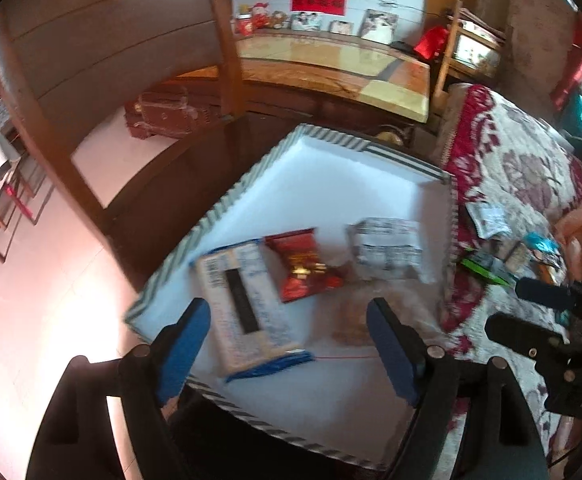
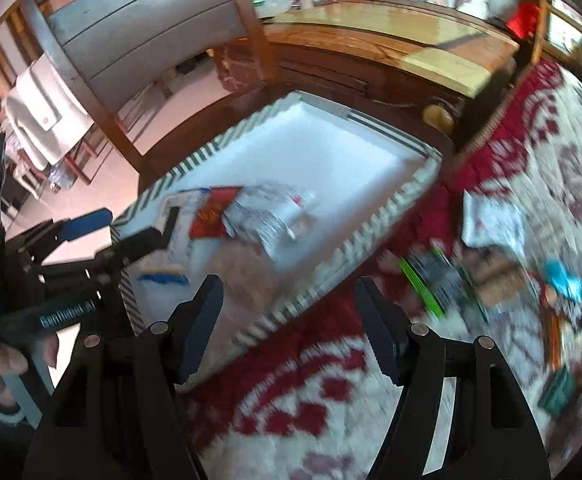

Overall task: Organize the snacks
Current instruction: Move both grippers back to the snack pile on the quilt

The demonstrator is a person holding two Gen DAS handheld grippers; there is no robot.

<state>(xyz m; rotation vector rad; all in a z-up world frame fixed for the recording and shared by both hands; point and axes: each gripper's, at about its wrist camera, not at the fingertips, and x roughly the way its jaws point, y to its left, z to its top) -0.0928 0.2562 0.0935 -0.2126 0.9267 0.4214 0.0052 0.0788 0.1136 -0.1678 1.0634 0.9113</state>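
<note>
Left gripper [image 1: 291, 336]: jaws wide apart, nothing between the pads, hovering over the near end of the striped-rim tray [image 1: 227, 200]. Right gripper [image 2: 289, 320]: jaws apart too, empty, hanging over the tray's right rim and the red-and-white floral cloth [image 2: 291, 400]. Right-wrist view is badly smeared, so detail's thin there. In the tray, three packs sit side by side approx in a row: white-and-blue pack [image 1: 247, 304] nearest the left pads, red wrapper [image 1: 303, 264] just beside it, silver-grey pack [image 1: 387, 252] right of that. A clear-ish bag w/ brownish contents [image 1: 355, 312] looks to lie in front of them, but too blurred to call. Progress, my read: part done, most of the tray floor is bare. Left to go: loose pile on the cloth, green-edged pack [image 2: 439, 284], blue-wrapped piece [image 2: 563, 280], a white pack [image 2: 491, 220], plus others too smeared to name. Orientation: white-and-blue pack's long axis runs near-to-far, tilted slightly left at the far end, blue crimped end toward the camera; green-edged pack lies on a diagonal, approx parallel to the tray rim.
</note>
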